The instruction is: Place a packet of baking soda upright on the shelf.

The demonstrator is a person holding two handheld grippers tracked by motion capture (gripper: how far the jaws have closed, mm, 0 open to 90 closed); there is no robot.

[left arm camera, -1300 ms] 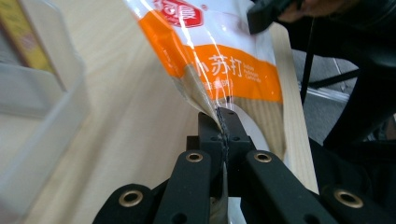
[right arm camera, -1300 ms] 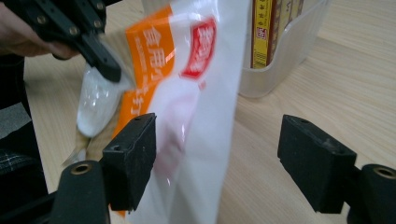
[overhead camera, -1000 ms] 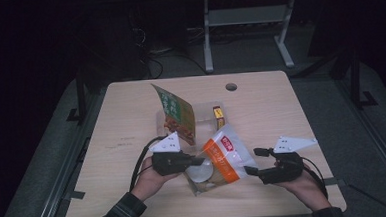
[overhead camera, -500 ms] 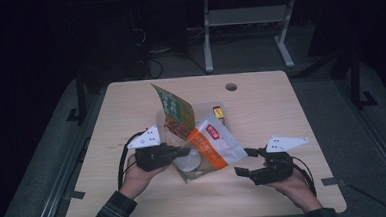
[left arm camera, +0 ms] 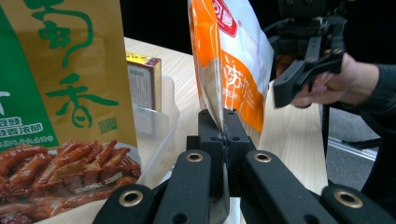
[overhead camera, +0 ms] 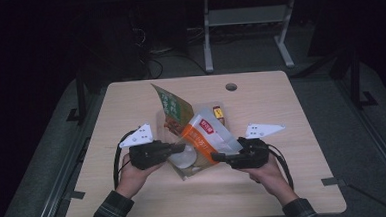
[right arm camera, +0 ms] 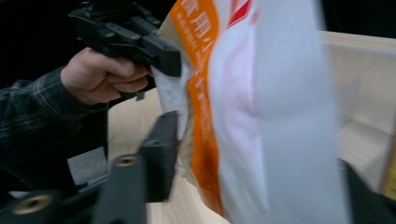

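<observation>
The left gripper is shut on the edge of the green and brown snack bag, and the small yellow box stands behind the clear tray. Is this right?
Not quite. In the left gripper view, the left gripper is shut on the edge of the orange and white bag, not the green one. The rest holds.

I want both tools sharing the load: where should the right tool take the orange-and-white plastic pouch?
On the orange-and-white plastic pouch's free flat edge, opposite the left tool's pinch, coming in level from the right tool's own side. Its jaws, just closing, already straddle that edge.
</observation>
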